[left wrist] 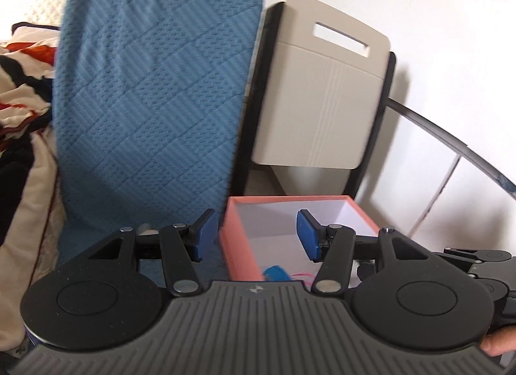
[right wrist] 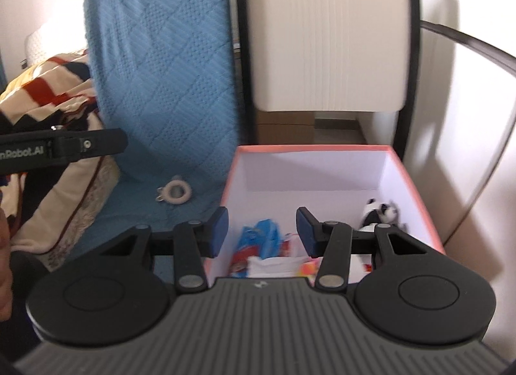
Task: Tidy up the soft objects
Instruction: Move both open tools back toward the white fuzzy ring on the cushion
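Note:
A pink box with white inside walls stands beside a blue quilted cushion. In it lie a small panda plush, a blue soft toy and white and coloured soft items. A cream ring-shaped soft toy lies on the blue seat left of the box. My right gripper is open and empty above the box's near side. My left gripper is open and empty over the box's left wall; a blue item shows inside. The left gripper's arm also shows in the right wrist view.
A beige panel with a handle slot stands behind the box against a white wall. A striped cream, red and black blanket lies left of the cushion. A dark curved bar runs along the right.

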### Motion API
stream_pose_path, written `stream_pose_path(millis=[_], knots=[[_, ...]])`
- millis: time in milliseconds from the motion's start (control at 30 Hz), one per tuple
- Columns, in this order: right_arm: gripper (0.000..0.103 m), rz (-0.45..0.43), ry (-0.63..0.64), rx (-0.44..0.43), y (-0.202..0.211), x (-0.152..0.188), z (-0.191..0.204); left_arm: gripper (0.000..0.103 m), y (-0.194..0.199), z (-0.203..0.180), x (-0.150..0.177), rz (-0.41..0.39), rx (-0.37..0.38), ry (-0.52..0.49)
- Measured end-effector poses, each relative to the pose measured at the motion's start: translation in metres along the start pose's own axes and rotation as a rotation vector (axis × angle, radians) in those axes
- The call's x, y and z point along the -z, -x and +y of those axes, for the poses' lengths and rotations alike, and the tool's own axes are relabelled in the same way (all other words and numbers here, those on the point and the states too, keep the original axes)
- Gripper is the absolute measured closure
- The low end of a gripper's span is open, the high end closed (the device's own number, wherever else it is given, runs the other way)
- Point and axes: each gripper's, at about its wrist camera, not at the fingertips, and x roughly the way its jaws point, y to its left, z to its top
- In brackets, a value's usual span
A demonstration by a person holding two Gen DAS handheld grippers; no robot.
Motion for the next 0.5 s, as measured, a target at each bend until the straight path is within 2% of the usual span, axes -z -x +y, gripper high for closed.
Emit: stream_pose_path(millis=[233,500], knots=[[0.054,0.005,0.038,-0.055,-0.019,0.022,0.040,0.043,0.008,0.039,0.025,0.001,-0.052,0.027],[0.054,0.037,0.055,-0.081,-0.034,0.050,0.068,0.043,0.008,0.067,0.054,0.016,-0.077,0.030]])
